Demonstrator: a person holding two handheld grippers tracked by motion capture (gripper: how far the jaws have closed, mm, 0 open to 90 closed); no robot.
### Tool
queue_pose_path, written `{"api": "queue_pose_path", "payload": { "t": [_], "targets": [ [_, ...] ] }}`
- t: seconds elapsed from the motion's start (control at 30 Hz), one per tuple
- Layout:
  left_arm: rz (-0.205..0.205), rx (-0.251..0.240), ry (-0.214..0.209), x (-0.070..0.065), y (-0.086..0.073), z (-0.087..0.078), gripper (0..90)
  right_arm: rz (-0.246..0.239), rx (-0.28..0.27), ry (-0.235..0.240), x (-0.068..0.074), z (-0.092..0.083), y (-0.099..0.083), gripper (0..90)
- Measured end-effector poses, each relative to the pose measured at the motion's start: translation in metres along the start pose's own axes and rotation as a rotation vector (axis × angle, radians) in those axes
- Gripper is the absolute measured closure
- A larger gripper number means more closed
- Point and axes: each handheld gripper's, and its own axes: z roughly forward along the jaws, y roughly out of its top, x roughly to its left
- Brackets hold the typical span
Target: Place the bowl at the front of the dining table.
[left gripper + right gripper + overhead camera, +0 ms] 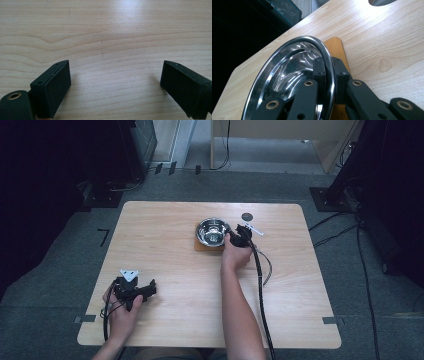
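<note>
A shiny steel bowl sits on a small brown wooden mat at the table's far middle. My right gripper is shut on the bowl's right rim. In the right gripper view one jaw is inside the bowl and the other outside, pinching the rim over the mat, with the right gripper closed tight on it. My left gripper rests on the table at the near left, held in a hand. Its jaws stand wide apart over bare wood, the left gripper holding nothing.
A dark round disc lies on the table just beyond the bowl, also seen as a dark disc in the right gripper view. A black cable trails from the right gripper toward the near edge. Dark equipment stands left of the table.
</note>
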Motion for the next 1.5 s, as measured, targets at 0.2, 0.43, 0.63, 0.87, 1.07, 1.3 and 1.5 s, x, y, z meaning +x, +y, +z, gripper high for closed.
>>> {"api": "queue_pose_path", "payload": {
  "t": [0.2,0.43,0.63,0.87,1.07,1.3,1.5],
  "targets": [
    [0.000,0.000,0.000,0.000,0.000,0.000,9.3,0.024,0.005,0.009,-0.002,0.004,0.002,84.4],
    [0.000,0.000,0.000,0.000,0.000,0.000,9.3,0.050,0.001,0.013,-0.003,0.007,0.003,83.3],
    [0.000,0.000,0.000,0.000,0.000,0.000,9.3,0.061,-0.006,0.047,-0.002,0.007,0.004,71.9],
    [0.000,0.000,0.000,0.000,0.000,0.000,9.3,0.073,-0.009,0.089,-0.003,0.004,0.008,69.1],
    [0.000,0.000,0.000,0.000,0.000,0.000,9.3,0.075,0.002,0.104,-0.004,0.003,0.008,68.6],
    [0.000,0.000,0.000,0.000,0.000,0.000,9.3,0.071,0.006,0.114,-0.002,0.003,0.007,67.4],
    [0.000,0.000,0.000,0.000,0.000,0.000,9.3,-0.011,-0.020,0.084,-0.002,-0.003,0.008,63.6]
  ]
}}
